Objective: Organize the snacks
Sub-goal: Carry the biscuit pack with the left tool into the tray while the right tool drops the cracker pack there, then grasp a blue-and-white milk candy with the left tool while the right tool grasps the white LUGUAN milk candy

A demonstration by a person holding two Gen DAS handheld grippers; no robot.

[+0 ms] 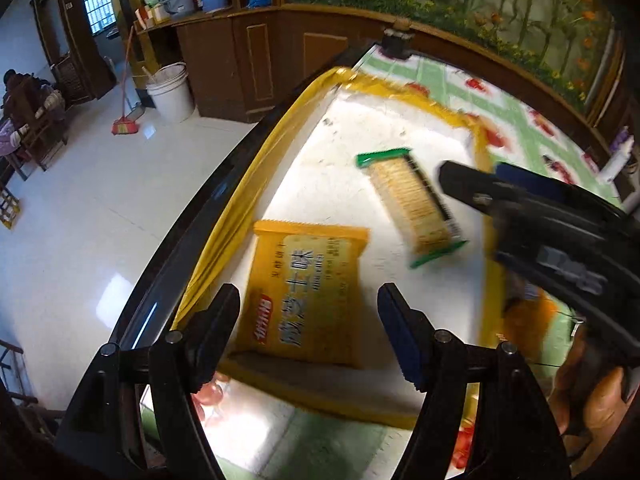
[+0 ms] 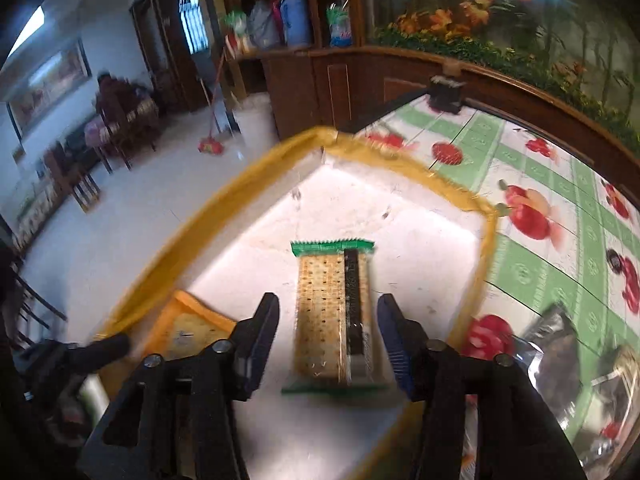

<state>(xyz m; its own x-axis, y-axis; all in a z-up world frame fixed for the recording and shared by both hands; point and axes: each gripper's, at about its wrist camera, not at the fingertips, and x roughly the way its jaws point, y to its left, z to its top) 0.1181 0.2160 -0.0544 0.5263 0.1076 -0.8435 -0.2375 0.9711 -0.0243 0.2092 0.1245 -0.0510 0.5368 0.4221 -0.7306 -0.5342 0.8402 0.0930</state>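
Observation:
A shallow white tray with a yellow taped rim (image 1: pixel 240 200) (image 2: pixel 180 240) sits on the table. A yellow snack packet (image 1: pixel 312 280) (image 2: pixel 188 328) lies flat in its near left part. My left gripper (image 1: pixel 309 296) hovers over that packet, open, with nothing between its fingers. A clear cracker packet with green ends (image 1: pixel 412 204) (image 2: pixel 332 312) lies on the tray floor further right. My right gripper (image 2: pixel 328 302) (image 1: pixel 472 172) stands astride it, open, with a small gap on each side between pads and packet. In the right wrist view one left finger (image 2: pixel 112 344) shows at lower left.
The tray rests on a green-and-white tablecloth with red fruit (image 2: pixel 540 184). Silvery and dark snack bags (image 2: pixel 556 344) lie on the cloth right of the tray. A black block (image 2: pixel 444 94) stands at the table's far corner. A white bucket (image 1: pixel 170 92) and a seated person (image 1: pixel 20 96) are off left.

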